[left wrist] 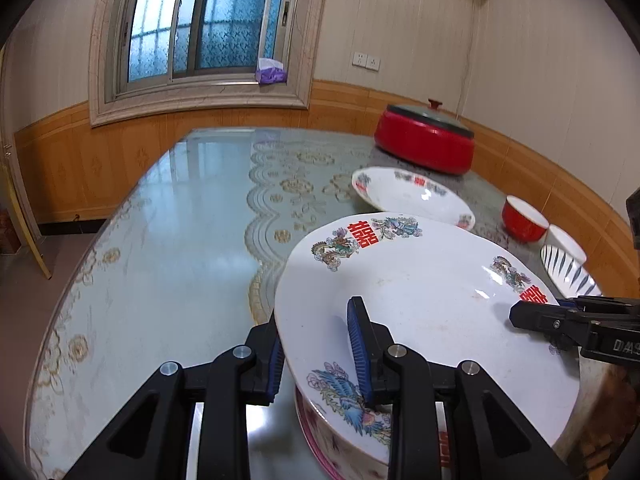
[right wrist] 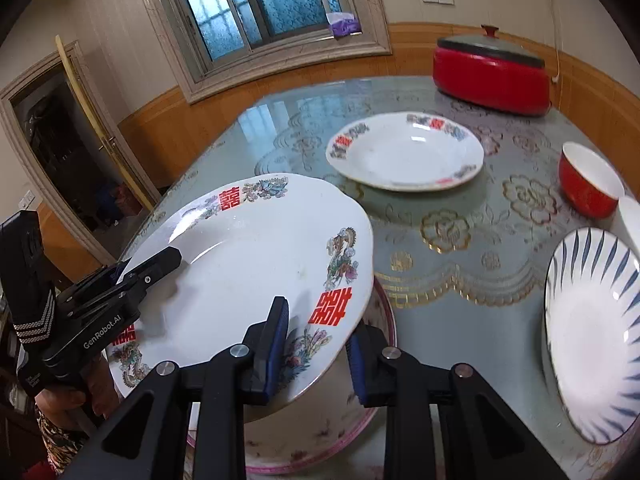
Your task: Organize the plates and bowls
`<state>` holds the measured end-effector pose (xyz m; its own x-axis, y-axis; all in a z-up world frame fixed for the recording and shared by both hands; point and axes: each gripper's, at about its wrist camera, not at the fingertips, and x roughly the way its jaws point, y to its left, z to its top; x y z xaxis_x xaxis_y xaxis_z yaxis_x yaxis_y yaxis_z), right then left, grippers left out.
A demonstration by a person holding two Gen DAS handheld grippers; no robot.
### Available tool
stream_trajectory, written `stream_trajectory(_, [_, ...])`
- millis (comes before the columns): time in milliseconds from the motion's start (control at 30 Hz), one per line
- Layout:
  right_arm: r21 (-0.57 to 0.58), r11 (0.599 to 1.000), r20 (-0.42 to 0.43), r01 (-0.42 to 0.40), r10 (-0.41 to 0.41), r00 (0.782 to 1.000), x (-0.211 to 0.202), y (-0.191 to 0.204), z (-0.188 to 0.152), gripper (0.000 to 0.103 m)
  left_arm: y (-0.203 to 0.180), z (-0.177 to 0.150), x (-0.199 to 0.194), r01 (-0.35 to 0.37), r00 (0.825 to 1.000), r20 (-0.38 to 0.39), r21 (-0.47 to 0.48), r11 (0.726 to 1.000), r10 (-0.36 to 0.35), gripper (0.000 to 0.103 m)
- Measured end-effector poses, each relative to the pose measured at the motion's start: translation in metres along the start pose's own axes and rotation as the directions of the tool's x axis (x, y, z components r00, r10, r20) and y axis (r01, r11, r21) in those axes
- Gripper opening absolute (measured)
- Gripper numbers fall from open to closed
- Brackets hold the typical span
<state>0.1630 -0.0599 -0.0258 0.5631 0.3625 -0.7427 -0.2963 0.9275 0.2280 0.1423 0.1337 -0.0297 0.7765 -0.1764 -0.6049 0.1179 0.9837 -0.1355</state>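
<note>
1. The left gripper (left wrist: 320,356) is clamping the near-left rim of the big plate (left wrist: 420,300), one blue pad on top of the rim and one beneath it.
2. The right gripper (right wrist: 318,352) is clamping the opposite rim of the same plate (right wrist: 256,264) in the same way, so the plate is hanging between the two, tilted, above the table (left wrist: 168,248).
3. Directly under the held plate a pink-rimmed dish (right wrist: 320,440) is sitting on the table; whether the two are touching is hard to tell, as the plate is hiding most of it.
4. A second plate (right wrist: 404,152) with the same red-and-dragon decoration is lying flat farther out on the table, well apart from the held one.
5. A red bowl (right wrist: 588,180) is standing to the right of that plate, with a white bowl (right wrist: 632,220) just beside it at the frame edge.
6. A blue-striped plate (right wrist: 592,332) is lying on the right, near the two bowls.
7. A red pot (right wrist: 492,76) with a dark lid is standing at the far right corner of the table.
8. A hand (right wrist: 76,396) is gripping the handle of the left gripper.
</note>
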Motion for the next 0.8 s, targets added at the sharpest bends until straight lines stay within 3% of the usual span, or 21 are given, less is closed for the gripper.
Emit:
stream_trajectory(367, [0.033,0.999,-0.061,-0.010,0.012,0.998,0.013,-0.014,-0.022,0.027,-0.014,-0.022,0.005,-0.036,0.999,-0.028,0.011,0.999,0.036,0.030])
stream_trajectory(800, [0.030,0.999,-0.109,-0.014,0.017,0.994,0.018,-0.015,-0.025,0.028,-0.025,-0.031,0.005,-0.155,0.987,-0.017,0.114,0.981,0.157,0.035])
